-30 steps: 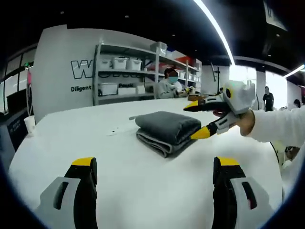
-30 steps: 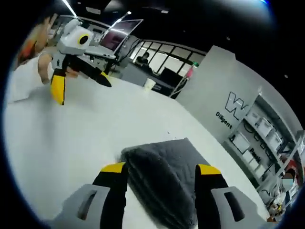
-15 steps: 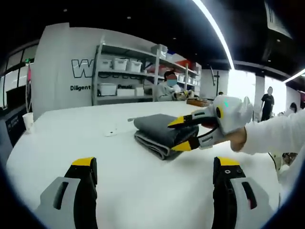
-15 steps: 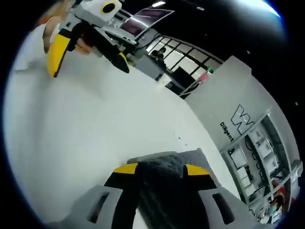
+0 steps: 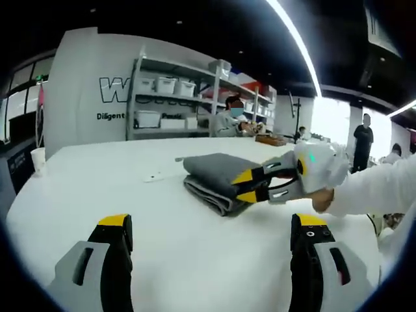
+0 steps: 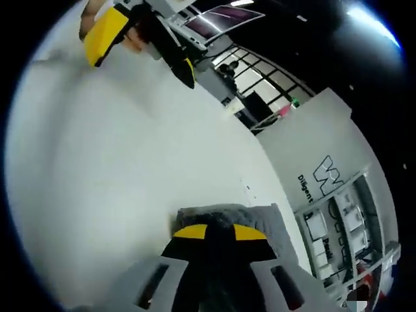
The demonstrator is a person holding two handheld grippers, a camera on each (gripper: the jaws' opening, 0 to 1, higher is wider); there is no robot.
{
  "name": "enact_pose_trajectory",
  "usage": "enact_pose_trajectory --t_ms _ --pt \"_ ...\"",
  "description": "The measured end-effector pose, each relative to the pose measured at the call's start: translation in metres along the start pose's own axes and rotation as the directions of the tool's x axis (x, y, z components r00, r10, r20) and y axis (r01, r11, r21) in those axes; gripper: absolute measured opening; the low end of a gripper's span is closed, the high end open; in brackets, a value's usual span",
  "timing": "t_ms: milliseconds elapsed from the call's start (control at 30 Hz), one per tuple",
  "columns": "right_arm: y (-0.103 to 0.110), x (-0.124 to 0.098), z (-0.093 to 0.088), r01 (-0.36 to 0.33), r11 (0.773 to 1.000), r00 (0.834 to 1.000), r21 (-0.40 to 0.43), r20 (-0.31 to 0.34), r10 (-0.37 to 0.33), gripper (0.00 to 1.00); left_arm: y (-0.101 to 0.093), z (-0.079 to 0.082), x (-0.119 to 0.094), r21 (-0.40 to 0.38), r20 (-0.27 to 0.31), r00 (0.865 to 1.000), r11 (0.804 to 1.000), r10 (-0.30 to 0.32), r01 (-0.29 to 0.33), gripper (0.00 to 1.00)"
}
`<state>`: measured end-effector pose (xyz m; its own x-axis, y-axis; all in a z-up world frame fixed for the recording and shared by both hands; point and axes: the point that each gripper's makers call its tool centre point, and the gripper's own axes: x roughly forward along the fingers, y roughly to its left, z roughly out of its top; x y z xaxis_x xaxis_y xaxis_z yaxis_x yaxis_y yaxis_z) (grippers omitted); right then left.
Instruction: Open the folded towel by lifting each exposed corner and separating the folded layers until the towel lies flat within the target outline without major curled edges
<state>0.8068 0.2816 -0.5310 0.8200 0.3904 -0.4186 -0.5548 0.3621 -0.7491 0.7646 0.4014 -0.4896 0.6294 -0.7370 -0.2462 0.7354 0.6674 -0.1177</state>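
**Right tool pinching the near edge of the folded towel**

Folded grey towel [image 5: 224, 179] lies on the white surface [image 5: 162, 240], several layers stacked, still folded. It sits past the middle of the surface in the left gripper view, toward the shelving side.

Right tool [image 5: 246, 186] reaches in from the right of that view, held in a hand [image 5: 322, 200] with a white sleeve [image 5: 377, 192]. Its yellow-tipped jaws stand nearly together on the towel's right-hand edge, gripping the upper layers. In the right gripper view the same tool [image 6: 221, 232] shows both yellow tips drawn close with grey towel [image 6: 260, 218] directly under and beyond them.

Left tool [image 5: 211, 227] hovers over bare surface, well apart from the towel, jaws spread wide with nothing between them. It also appears at the top of the right gripper view [image 6: 153, 42], jaws parted.

Background: metal shelving [image 5: 188, 97] with white bins, a seated person [image 5: 227, 117] beside it, a paper cup [image 5: 38, 158] at the surface's far left edge
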Motion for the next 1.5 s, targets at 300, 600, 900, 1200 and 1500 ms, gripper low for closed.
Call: enact_pose_trajectory --t_ms 300,600,900,1200,1500 --pt "-0.035 -0.012 0.006 0.061 0.962 0.987 0.266 0.127 -0.098 0.0 0.004 -0.001 0.0 -0.01 -0.003 1.0 1.0 0.004 -0.004 1.0" --pt "-0.087 -0.046 -0.008 0.162 0.887 0.951 0.432 0.173 -0.258 0.0 0.003 -0.007 -0.005 -0.02 -0.004 1.0 1.0 0.021 -0.021 1.0" --pt "-0.132 -0.088 -0.068 0.238 0.689 0.9 0.684 0.112 -0.421 0.0 0.016 -0.006 0.0 -0.033 -0.014 0.999 0.999 0.03 -0.031 1.0" --pt "-0.151 -0.126 -0.129 0.323 0.541 0.85 0.777 0.013 -0.527 0.0 0.016 -0.009 0.0 -0.036 -0.021 0.999 0.999 0.035 -0.035 1.0" --pt "-0.146 -0.157 -0.2 0.383 0.349 0.797 0.855 -0.114 -0.593 0.0 0.018 -0.012 -0.001 -0.045 -0.026 0.999 0.998 0.043 -0.044 1.0"
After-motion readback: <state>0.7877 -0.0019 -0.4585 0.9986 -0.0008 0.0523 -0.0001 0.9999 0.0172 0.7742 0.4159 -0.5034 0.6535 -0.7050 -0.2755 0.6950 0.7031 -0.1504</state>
